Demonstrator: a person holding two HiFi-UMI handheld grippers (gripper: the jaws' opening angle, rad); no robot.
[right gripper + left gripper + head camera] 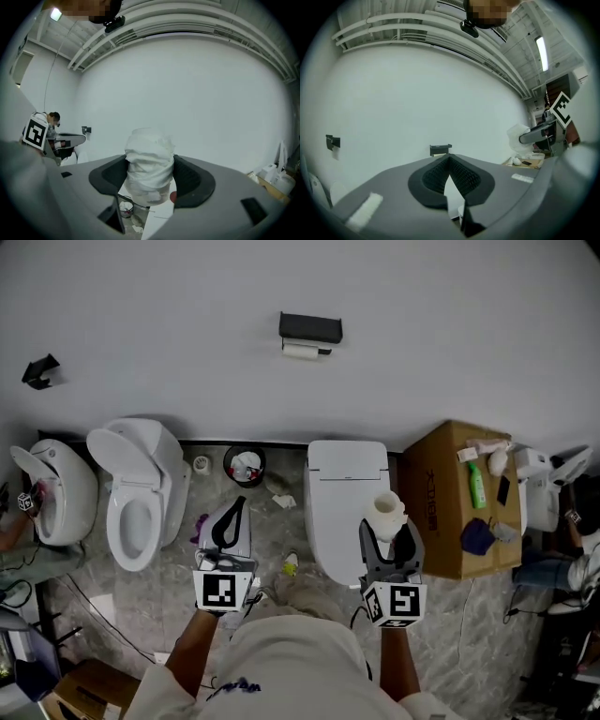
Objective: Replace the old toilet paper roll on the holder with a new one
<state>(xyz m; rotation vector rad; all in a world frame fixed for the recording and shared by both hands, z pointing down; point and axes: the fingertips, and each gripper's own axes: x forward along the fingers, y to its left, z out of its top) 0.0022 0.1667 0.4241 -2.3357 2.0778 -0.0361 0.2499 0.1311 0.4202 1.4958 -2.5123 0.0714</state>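
A black holder (310, 327) is fixed to the white wall, with the old white roll (302, 351) under it; the left gripper view shows that holder (440, 149) small and far off, just above the jaws. My right gripper (388, 532) is shut on a new, loosely wound white toilet roll (385, 511), held upright over a closed toilet lid. In its own view the roll (149, 169) fills the gap between the jaws of the right gripper (150, 174). My left gripper (237, 505) is shut and holds nothing; in its view the left gripper's (449, 161) jaws meet.
A closed white toilet (346, 502) stands below the holder, an open one (139, 488) and another (54, 486) to the left. A black bin (245, 465) sits by the wall. A cardboard box (448, 521) with bottles stands right. A second black bracket (39, 370) hangs far left.
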